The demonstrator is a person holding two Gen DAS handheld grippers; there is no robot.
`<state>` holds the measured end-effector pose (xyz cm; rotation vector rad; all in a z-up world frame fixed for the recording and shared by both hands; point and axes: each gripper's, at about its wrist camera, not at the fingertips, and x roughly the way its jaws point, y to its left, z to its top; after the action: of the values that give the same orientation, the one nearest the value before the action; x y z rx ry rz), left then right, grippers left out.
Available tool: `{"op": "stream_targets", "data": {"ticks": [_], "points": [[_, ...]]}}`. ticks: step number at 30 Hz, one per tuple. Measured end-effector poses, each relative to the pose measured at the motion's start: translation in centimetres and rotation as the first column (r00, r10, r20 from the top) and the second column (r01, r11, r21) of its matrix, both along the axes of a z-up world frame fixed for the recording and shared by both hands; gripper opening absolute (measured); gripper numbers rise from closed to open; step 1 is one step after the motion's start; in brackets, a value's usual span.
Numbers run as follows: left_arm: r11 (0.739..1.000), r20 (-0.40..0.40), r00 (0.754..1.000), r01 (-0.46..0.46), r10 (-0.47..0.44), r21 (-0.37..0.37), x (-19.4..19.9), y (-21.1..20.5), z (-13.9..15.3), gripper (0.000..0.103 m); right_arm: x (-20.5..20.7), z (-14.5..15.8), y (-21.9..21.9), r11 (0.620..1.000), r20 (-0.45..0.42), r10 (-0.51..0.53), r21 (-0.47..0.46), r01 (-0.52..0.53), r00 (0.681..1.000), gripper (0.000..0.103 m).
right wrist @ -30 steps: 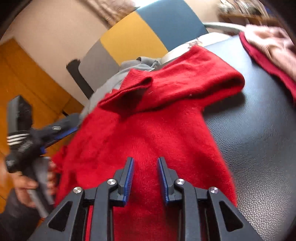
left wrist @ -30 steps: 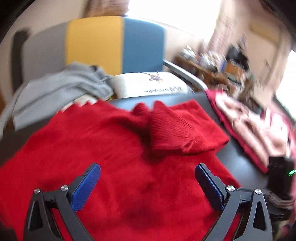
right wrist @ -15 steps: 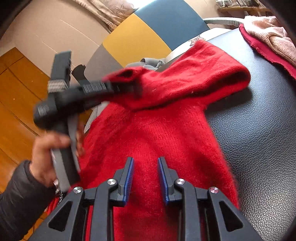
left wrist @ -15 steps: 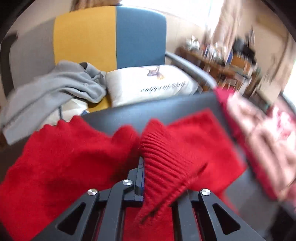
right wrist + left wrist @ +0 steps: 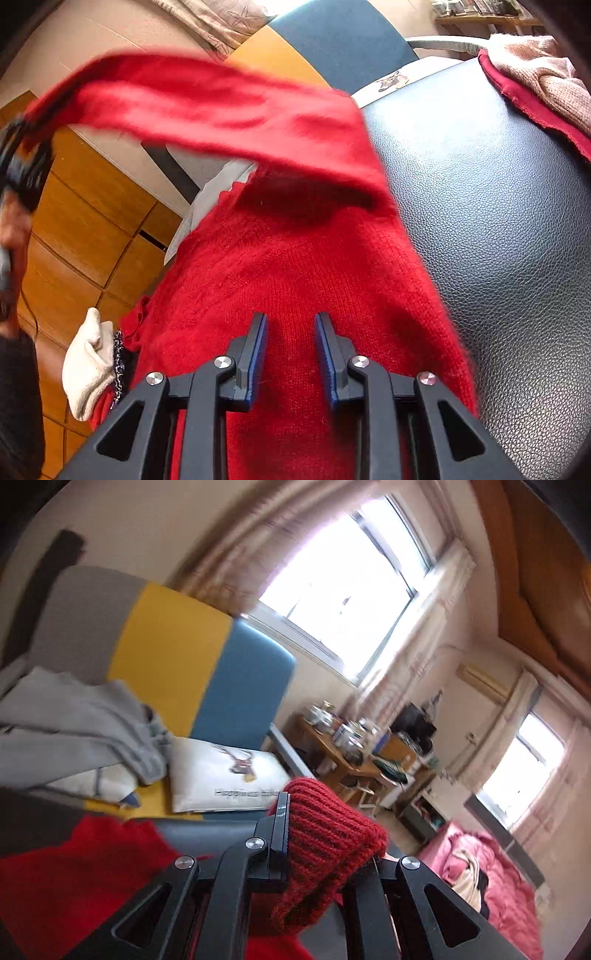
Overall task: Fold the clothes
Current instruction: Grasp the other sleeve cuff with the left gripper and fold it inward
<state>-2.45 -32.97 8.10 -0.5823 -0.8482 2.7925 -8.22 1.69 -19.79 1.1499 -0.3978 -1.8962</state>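
A red knitted sweater (image 5: 295, 266) lies on a black leather surface (image 5: 480, 221). My left gripper (image 5: 291, 812) is shut on the ribbed cuff (image 5: 328, 834) of its sleeve, held up in the air. In the right wrist view that sleeve (image 5: 221, 103) stretches up and to the left, blurred, toward the left gripper (image 5: 22, 162) and the hand (image 5: 14, 221) holding it. My right gripper (image 5: 291, 321) rests low over the sweater's body, its jaws a little apart with no fold of fabric between the pads.
A pink knit on dark red cloth (image 5: 546, 74) lies at the surface's far right. Behind stands a grey, yellow and blue chair (image 5: 166, 646) with a grey garment (image 5: 74, 716) and a white pillow (image 5: 221, 775). A white cloth (image 5: 88, 365) hangs at the left edge.
The left gripper went from wide open over the sweater to shut on the sleeve cuff, then rose up and to the left, pulling the sleeve off the body. The right gripper stayed put.
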Motion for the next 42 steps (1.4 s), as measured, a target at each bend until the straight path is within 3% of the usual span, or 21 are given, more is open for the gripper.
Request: {"op": "stream_targets", "data": {"ticks": [3, 6, 10, 13, 16, 20, 25, 26, 27, 29, 33, 36, 37, 39, 41, 42], "points": [[0.995, 0.063, 0.995, -0.082, 0.078, 0.059, 3.6, -2.9, -4.2, 0.007, -0.1, 0.0, 0.0, 1.0, 0.004, 0.001, -0.002, -0.001, 1.0, 0.026], [0.977, 0.196, 0.971, -0.166, 0.138, 0.137, 6.6, -5.5, -10.9, 0.007, -0.5, 0.2, 0.0, 1.0, 0.025, 0.015, 0.002, -0.015, 1.0, 0.026], [0.96, 0.332, 0.93, -0.222, 0.156, 0.169, 9.0, -6.8, -17.8, 0.007, -3.6, 2.9, 1.3, 0.999, 0.008, -0.022, -0.029, 0.023, 1.0, 0.026], [0.943, 0.364, 0.919, -0.243, 0.149, 0.229, 10.3, -7.4, -20.9, 0.007, -7.3, 5.0, 2.0, 0.997, -0.01, -0.07, -0.038, 0.07, 0.997, 0.028], [0.932, 0.36, 0.923, -0.242, 0.136, 0.27, 11.1, -7.4, -21.8, 0.007, -13.3, 4.9, 0.2, 0.998, 0.031, -0.069, 0.008, 0.068, 0.997, 0.033], [0.928, 0.357, 0.928, -0.223, 0.109, 0.297, 11.9, -7.6, -22.2, 0.007, -19.1, 2.3, -3.9, 0.998, 0.159, -0.021, 0.07, 0.01, 0.987, 0.037], [0.935, 0.372, 0.925, -0.198, 0.079, 0.295, 11.7, -7.5, -22.7, 0.007, -21.6, -0.3, -8.0, 0.997, 0.307, 0.071, 0.007, -0.077, 0.949, 0.042], [0.937, 0.371, 0.926, -0.195, 0.078, 0.291, 11.7, -7.5, -22.7, 0.007, -21.6, -0.5, -8.5, 0.995, 0.324, 0.091, 0.002, -0.097, 0.942, 0.039], [0.938, 0.367, 0.927, -0.19, 0.074, 0.291, 11.7, -7.4, -22.5, 0.007, -21.2, -0.3, -8.9, 0.993, 0.304, 0.097, 0.034, -0.113, 0.948, 0.026], [0.944, 0.346, 0.935, -0.18, 0.077, 0.276, 11.8, -7.1, -21.7, 0.007, -19.9, 0.9, -9.1, 0.986, 0.206, 0.098, 0.111, -0.123, 0.974, 0.012], [0.955, 0.304, 0.949, -0.167, 0.089, 0.244, 11.8, -7.0, -20.2, 0.007, -16.2, 6.6, -6.1, 0.994, -0.045, 0.061, 0.099, -0.056, 0.997, 0.01], [0.949, 0.369, 0.925, -0.191, 0.089, 0.249, 11.3, -7.3, -21.3, 0.007, -13.6, 9.3, -4.1, 0.966, -0.281, 0.002, 0.248, 0.071, 0.96, 0.01], [0.946, 0.392, 0.916, -0.202, 0.09, 0.255, 11.2, -7.4, -21.8, 0.007, -13.6, 8.9, -3.8, 0.957, -0.284, -0.005, 0.277, 0.087, 0.959, 0.01], [0.94, 0.406, 0.909, -0.214, 0.092, 0.266, 11.2, -7.6, -22.1, 0.007, -14.1, 8.0, -2.3, 0.968, -0.221, -0.058, 0.226, 0.109, 0.974, 0.012], [0.936, 0.409, 0.907, -0.224, 0.098, 0.273, 11.1, -7.9, -22.1, 0.007, -14.7, 7.1, -0.6, 0.975, -0.154, -0.113, 0.172, 0.139, 0.982, 0.025], [0.935, 0.406, 0.908, -0.228, 0.103, 0.273, 11.1, -8.2, -22.0, 0.007, -14.8, 7.1, 0.5, 0.978, -0.12, -0.151, 0.127, 0.166, 0.981, 0.025]]}}
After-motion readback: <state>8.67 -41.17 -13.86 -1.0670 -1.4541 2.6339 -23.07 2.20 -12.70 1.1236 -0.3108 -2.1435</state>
